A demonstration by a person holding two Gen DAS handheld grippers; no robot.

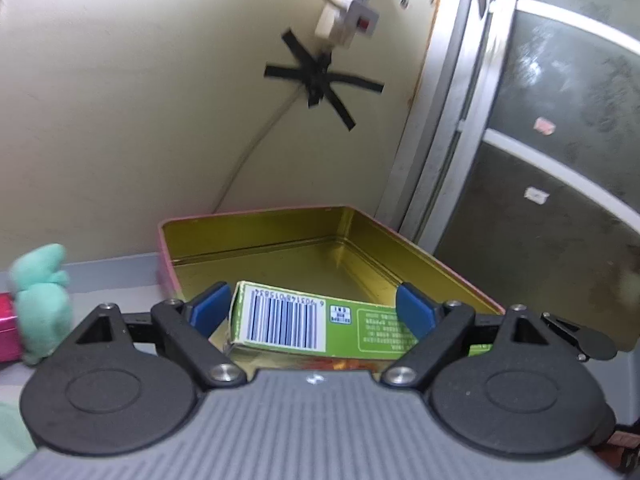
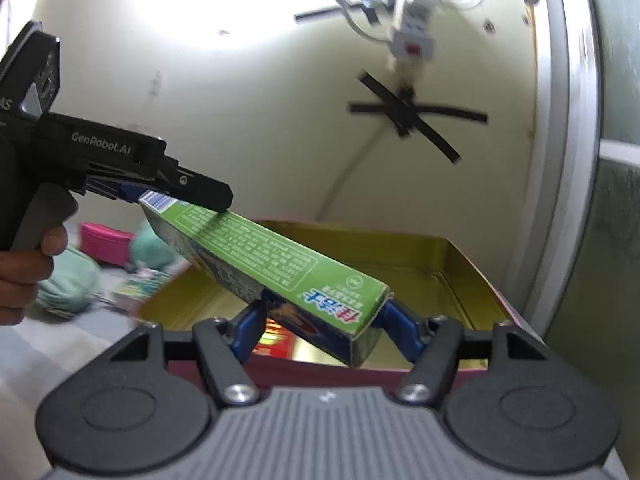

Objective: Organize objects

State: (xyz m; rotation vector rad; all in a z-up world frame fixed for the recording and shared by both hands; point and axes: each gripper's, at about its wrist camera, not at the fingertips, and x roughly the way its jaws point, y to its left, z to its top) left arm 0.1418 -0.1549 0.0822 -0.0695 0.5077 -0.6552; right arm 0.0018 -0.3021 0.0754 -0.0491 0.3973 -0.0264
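Note:
A long green box (image 1: 352, 336) with a barcode end hangs tilted over an open tin (image 1: 256, 214), gold inside and pink outside. In the left wrist view my left gripper (image 1: 312, 312) has its blue pads on the barcode end, one at the end face and one over the printed side. In the right wrist view the green box (image 2: 256, 252) runs from my left gripper (image 2: 180, 200) down to my right gripper (image 2: 324, 328), whose pads press both sides of the near end above the tin (image 2: 400, 252). A person's hand (image 2: 24, 272) holds the left gripper's handle.
Left of the tin on the grey tabletop are a teal plush toy (image 1: 40, 292), a pink box (image 1: 6, 332) and a colourful packet (image 2: 140, 280). Behind stands a cream wall with a taped cable and a hanging power strip (image 1: 348, 12). A metal door frame (image 1: 448, 120) rises at the right.

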